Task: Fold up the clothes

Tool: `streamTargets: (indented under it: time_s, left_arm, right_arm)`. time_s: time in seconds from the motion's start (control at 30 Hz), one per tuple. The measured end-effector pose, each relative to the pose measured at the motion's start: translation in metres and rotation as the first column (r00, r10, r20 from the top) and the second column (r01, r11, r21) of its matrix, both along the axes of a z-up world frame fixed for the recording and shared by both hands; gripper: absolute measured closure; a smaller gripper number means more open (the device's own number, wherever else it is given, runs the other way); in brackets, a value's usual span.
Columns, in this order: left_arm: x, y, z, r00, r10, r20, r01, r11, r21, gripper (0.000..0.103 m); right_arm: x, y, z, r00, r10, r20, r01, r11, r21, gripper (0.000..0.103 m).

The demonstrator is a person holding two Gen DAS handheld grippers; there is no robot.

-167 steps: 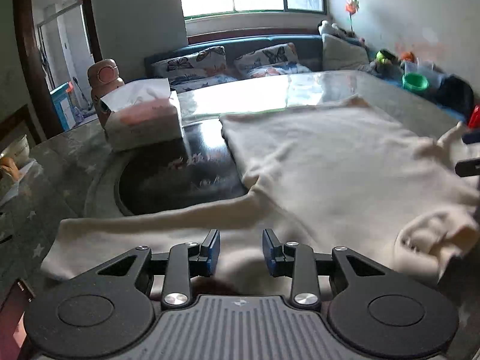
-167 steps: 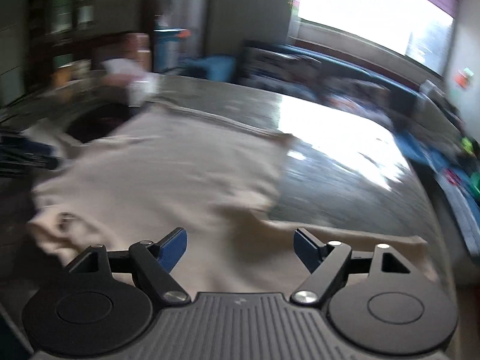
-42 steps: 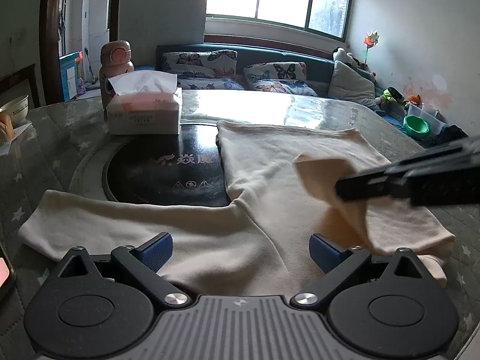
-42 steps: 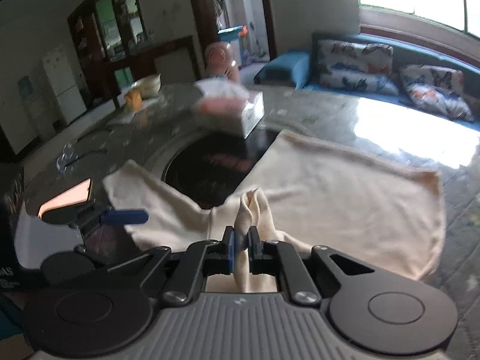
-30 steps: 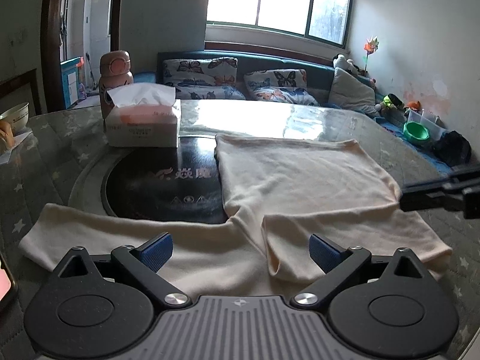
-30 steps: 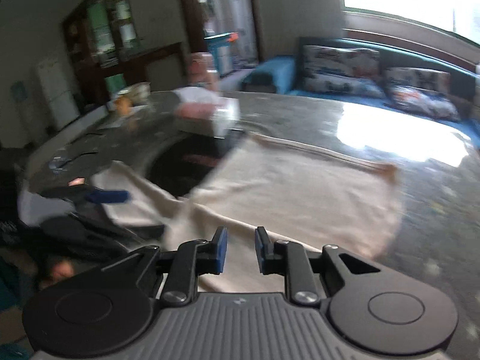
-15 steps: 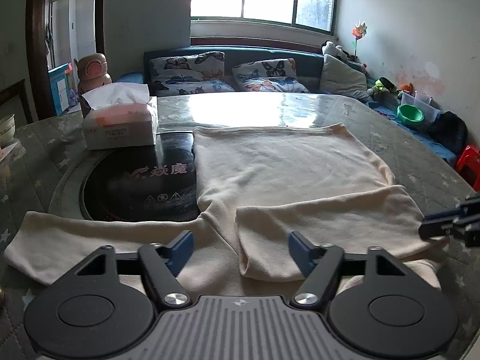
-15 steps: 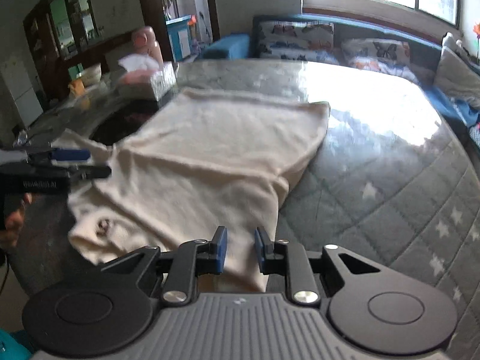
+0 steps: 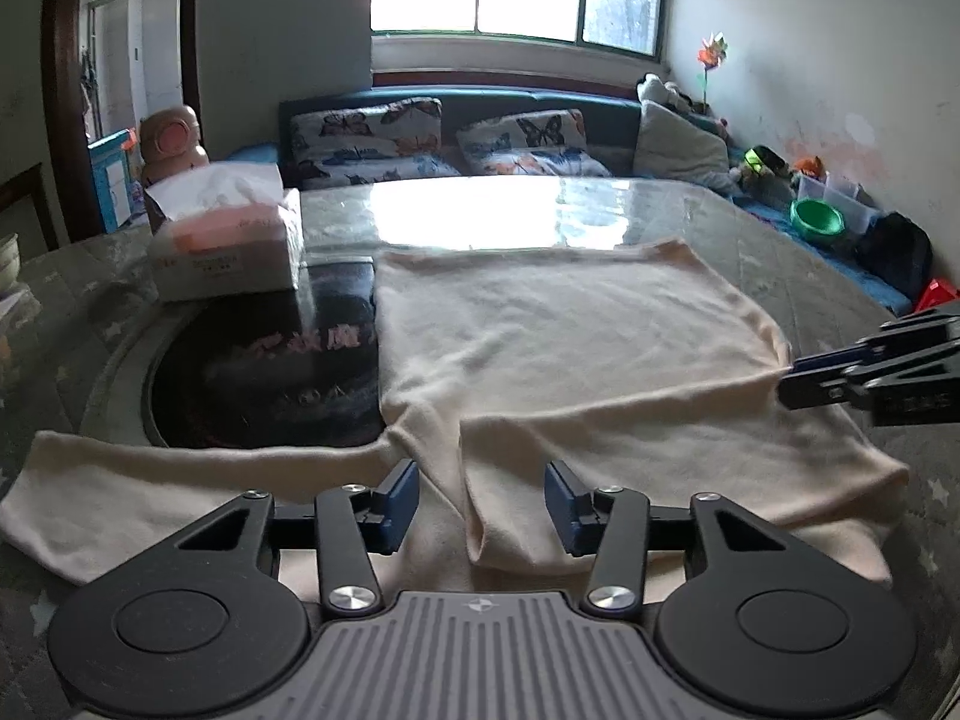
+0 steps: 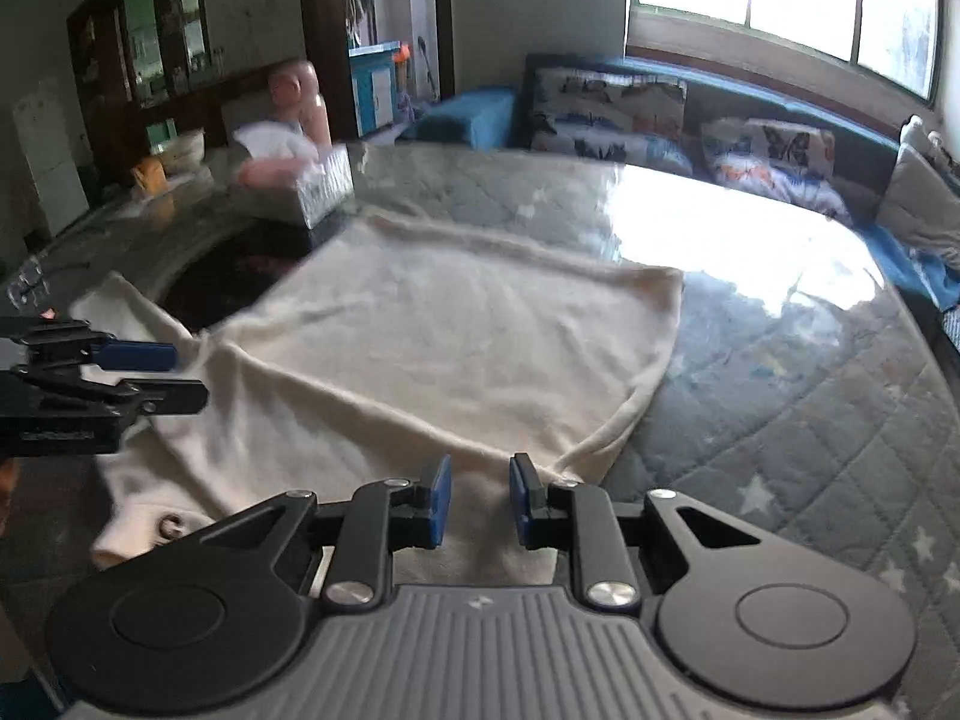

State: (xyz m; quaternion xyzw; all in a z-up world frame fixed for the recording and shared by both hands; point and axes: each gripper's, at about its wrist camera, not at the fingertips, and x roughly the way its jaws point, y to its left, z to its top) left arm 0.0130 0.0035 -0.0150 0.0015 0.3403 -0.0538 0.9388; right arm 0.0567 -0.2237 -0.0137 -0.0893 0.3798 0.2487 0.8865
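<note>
Hovering low over the near edge of the tabletop (image 9: pixel 798 276), the left gripper (image 9: pixel 480 507) is seen with its jaws half spread; they have just been closing, and the folded-over sleeve end of the cream sweater (image 9: pixel 540 336) lies between the blue pads (image 9: pixel 401 501) without being pressed by either. The right gripper (image 10: pixel 478 501) is held at the sweater's right side, its jaws drawn close with a narrow gap left between them and cloth seen below that gap; no pinch on the fabric can be made out. In the left wrist view its fingertips are found right at the sweater's right edge.

The sweater is laid flat across the middle of the tabletop. Its long axis is run from the near edge toward the far edge: the collar end is kept nearest the person, the straight hem is pointed toward the window side. One sleeve (image 9: pixel 180 480) is stretched out along the near edge toward the left, and the other sleeve (image 9: pixel 660 450) has been folded across the chest, crosswise to the body.

A round black inset (image 9: pixel 264 372) is partly covered by the sweater's left side. Farther back, toward the far left corner, a tissue box (image 9: pixel 225 246) is stood, with a pink bottle (image 9: pixel 171 144) just behind it.
</note>
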Motion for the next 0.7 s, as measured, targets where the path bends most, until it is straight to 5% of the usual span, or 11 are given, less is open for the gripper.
streamTargets:
  time_s: [0.4, 0.7]
  left_arm:
    - [-0.015, 0.053, 0.003, 0.983, 0.181, -0.002, -0.181, 0.983, -0.041, 0.052]
    - [-0.022, 0.123, 0.01, 0.905, 0.421, 0.054, -0.422, 0.907, -0.001, 0.047]
  right_arm:
    - [-0.015, 0.041, 0.004, 0.99, 0.138, 0.004, -0.138, 0.99, -0.006, 0.081]
    - [-0.024, 0.067, 0.0, 0.98, 0.199, -0.004, -0.199, 0.979, -0.038, 0.074]
